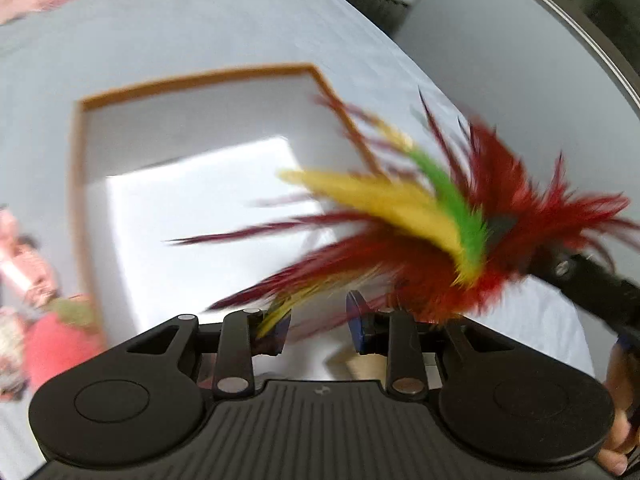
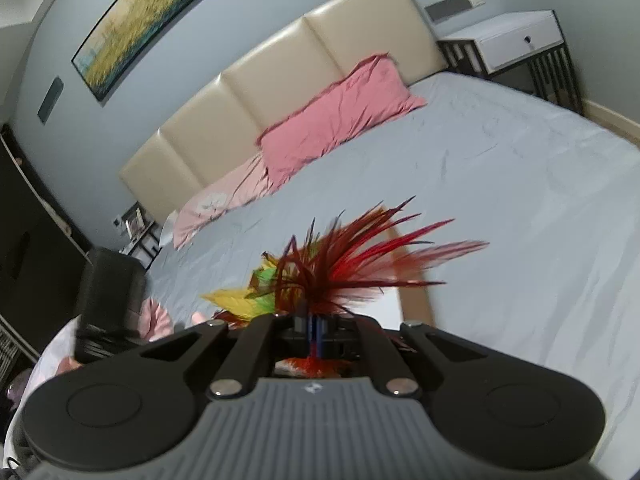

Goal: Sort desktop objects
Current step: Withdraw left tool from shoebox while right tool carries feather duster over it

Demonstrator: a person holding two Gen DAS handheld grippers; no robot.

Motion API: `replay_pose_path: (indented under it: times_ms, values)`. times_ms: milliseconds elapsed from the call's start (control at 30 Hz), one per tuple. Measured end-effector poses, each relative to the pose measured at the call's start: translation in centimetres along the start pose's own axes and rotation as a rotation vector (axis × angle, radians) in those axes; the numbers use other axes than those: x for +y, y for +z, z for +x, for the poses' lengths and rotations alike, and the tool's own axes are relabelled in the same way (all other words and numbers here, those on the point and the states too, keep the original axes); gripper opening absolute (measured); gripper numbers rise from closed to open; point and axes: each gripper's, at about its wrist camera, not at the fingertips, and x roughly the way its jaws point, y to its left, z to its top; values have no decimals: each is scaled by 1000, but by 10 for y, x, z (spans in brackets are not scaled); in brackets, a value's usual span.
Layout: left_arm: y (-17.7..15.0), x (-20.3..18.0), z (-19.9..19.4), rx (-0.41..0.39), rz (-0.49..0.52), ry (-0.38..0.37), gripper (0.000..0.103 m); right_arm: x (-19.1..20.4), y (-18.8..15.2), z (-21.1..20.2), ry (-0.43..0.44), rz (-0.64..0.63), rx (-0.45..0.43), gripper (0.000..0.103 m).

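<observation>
While the right gripper [image 2: 314, 334] pinches the feather toy [image 2: 344, 268] with its fingers pressed together on the base, the feathers stick up over the bed [image 2: 520, 200]. From the left wrist view, the toy hangs above the white box [image 1: 200, 208] with the brown rim. The left gripper [image 1: 318, 326] has its fingers spread, holding nothing.

The white open-topped box with a tan cardboard rim [image 1: 192, 168] lies on the grey bedsheet [image 2: 520, 184]; its interior is unobstructed on the left. Red, yellow and green feathers [image 1: 420, 232] overhang its right rim and cross the left gripper [image 1: 318, 326] gap.
</observation>
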Motion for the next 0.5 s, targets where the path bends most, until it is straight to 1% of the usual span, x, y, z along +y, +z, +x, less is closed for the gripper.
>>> replay_pose_path:
  times_ms: [100, 167, 333, 367, 500]
  values:
    - [-13, 9, -17, -58, -46, 70, 34, 8, -9, 10, -11, -24, 26, 1]
    - [-21, 17, -27, -82, -81, 89, 34, 12, -14, 17, -30, -43, 41, 1]
    - [-38, 34, -46, -117, -150, 100, 34, 17, -26, 36, -50, -53, 83, 1]
    - [-34, 40, -50, -117, -157, 101, 34, 17, -28, 40, -56, -51, 92, 1]
    - [-43, 52, -60, -113, -175, 97, 34, 18, -34, 51, -83, -57, 111, 1]
